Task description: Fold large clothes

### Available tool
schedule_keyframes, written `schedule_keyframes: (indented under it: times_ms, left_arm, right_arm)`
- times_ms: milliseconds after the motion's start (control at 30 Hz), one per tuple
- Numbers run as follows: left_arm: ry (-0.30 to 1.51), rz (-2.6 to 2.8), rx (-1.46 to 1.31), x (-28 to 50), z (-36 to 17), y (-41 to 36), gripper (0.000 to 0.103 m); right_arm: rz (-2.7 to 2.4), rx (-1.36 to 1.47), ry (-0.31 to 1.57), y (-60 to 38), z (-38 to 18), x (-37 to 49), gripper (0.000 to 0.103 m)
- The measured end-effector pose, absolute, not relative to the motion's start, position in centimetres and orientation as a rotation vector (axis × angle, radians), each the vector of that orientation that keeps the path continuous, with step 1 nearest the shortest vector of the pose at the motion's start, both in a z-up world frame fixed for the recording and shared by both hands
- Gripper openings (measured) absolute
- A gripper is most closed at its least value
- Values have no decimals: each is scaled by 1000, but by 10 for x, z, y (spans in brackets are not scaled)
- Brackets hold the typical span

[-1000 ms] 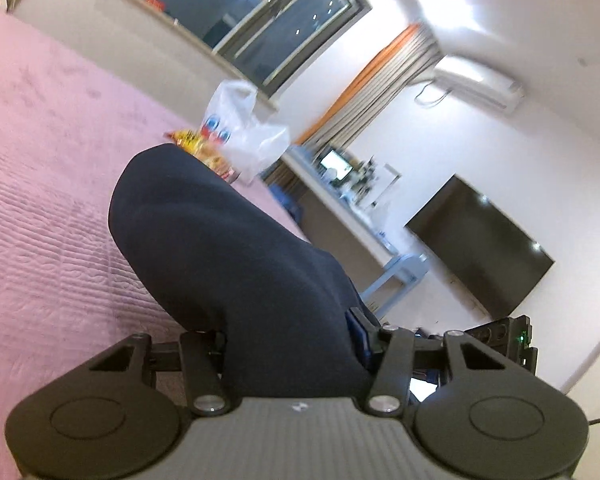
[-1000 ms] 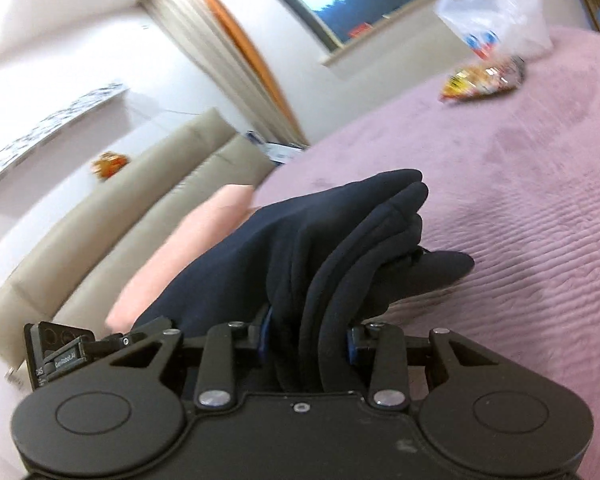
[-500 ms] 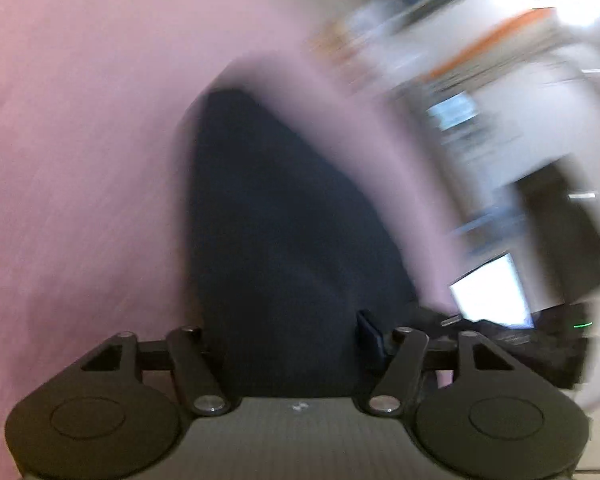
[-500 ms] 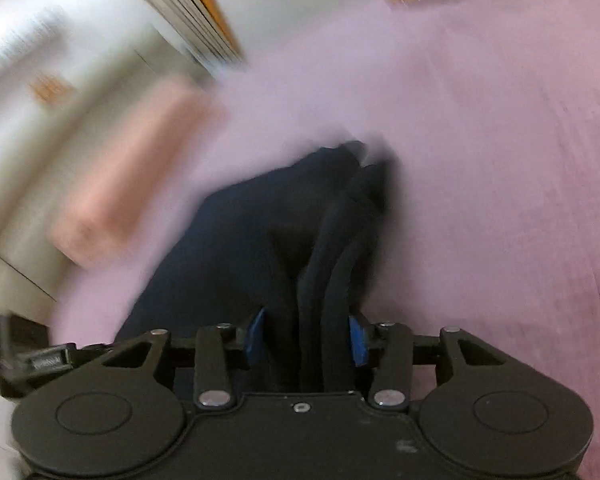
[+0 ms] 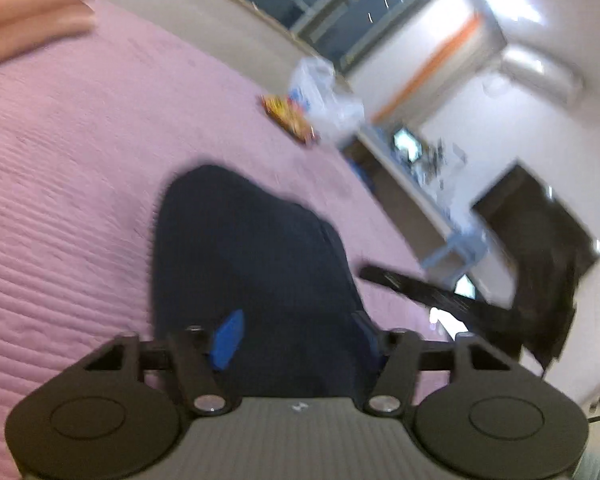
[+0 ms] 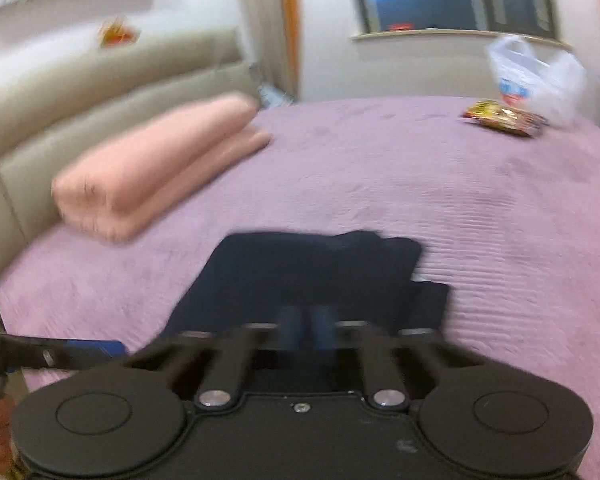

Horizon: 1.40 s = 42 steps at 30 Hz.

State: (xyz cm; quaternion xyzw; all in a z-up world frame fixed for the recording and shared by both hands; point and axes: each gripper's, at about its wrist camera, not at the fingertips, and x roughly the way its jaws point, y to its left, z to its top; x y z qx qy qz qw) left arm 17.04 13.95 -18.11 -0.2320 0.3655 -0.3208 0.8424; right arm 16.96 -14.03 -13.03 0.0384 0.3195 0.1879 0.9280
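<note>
A dark navy garment (image 6: 312, 268) lies folded flat on the purple bedspread (image 6: 480, 208). In the left wrist view the same garment (image 5: 252, 264) lies between the spread blue-padded fingers of my left gripper (image 5: 296, 336), which is open around it. My right gripper (image 6: 306, 326) is above the garment's near edge with its blue pads close together and nothing between them. The right gripper also shows as a dark blurred shape in the left wrist view (image 5: 440, 292), and the left gripper shows at the left edge of the right wrist view (image 6: 60, 354).
A folded pink blanket (image 6: 152, 168) lies by the beige headboard (image 6: 60, 88). A snack packet (image 6: 504, 118) and a white plastic bag (image 6: 536, 76) sit at the far side of the bed. A desk (image 5: 412, 184) and a television (image 5: 540, 216) stand beyond the bed.
The garment went from hanging bunched in both grippers to lying flat on the bed. The left fingers have spread open. The right gripper let go, pulled back and closed empty.
</note>
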Motion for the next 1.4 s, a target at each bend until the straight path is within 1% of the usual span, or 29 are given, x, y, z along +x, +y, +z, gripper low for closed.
schedule_keyframes:
  times_ms: [33,100,200,233,333,467,500,533,567,600,633,667,700,767,833,900,967,1067,1100,1200,1233,1267,1300,1333,1367,1400]
  left_arm:
    - [809,-688,-475,173,-189,129,40]
    - [800,-695,-467,167,-200,126,39]
    - [807,-713,-524,162,-201,138,34]
    - [816,-735,-534,156,-201,145,34]
    - [825,-776,-520,138,-200,164,35]
    - [810,-769,-509,130,-185,168,40]
    - [807,-769,-500,129,-185,164,41]
    - [803,-775,-473,125,-181,161,43]
    - [797,-779,-435,122,-179,155,46]
    - [791,-780,-396,124,-175,147,50]
    - [776,-781,-326,117,-173,139,51]
    - [761,-775,-263,113,-171,128,51]
    - [754,-760,-220,108,-171,119,52]
    - [746,-718,-154,102,-171,107,54]
    - [739,-693,-111,96,-167,101,54]
    - [739,-662,-84,90,-161,99,54]
    - [733,-642,-51,83,-155,94,54]
    - [728,-602,-27,67,-143,91,48]
    - [728,-592,-20,62,-138,91,43]
    - [719,-551,-16,43,-117,94,43]
    - [693,-540,-15,33,-106,97,43]
    - [671,-523,-14,25,-96,98,47]
    - [653,-502,-11,18,-86,99,51]
    - [623,-475,-2,10,-73,99,52]
    - [593,-455,8,3,-61,98,53]
    - [566,-435,21,-4,-47,95,57]
  right_arm:
    - [383,12,667,-129,-140,178,0]
    - [340,-147,657,-114,-165,186,0]
    - [180,-317,584,-112,-182,192,0]
    - [136,-309,588,-119,-182,197,0]
    - [118,-165,621,-137,-165,209,0]
    - [212,-59,521,-125,-135,214,2]
    - [230,-58,535,-118,-136,223,2]
    - [238,-67,563,-114,-140,230,4]
    - [236,-88,615,-108,-151,243,4]
    - [211,-125,668,-104,-168,256,4]
    - [182,-153,685,-103,-180,262,7]
    - [127,-172,687,-106,-194,266,7]
    - [98,-127,696,-116,-198,267,7]
    - [84,14,709,-135,-192,263,6]
    - [65,60,708,-144,-176,249,6]
    - [114,86,672,-150,-154,216,10]
    - [187,92,655,-150,-140,179,21]
    - [238,37,766,-136,-148,139,23]
    - [239,18,820,-135,-154,127,23]
    - [150,-19,935,-146,-168,99,23]
    - [102,14,964,-156,-165,87,31]
    - [62,49,985,-165,-161,78,42]
    - [17,89,998,-175,-154,68,46]
    - [-17,116,998,-181,-147,59,52]
    - [-32,128,989,-184,-137,51,54]
    - [-35,124,972,-185,-125,42,55]
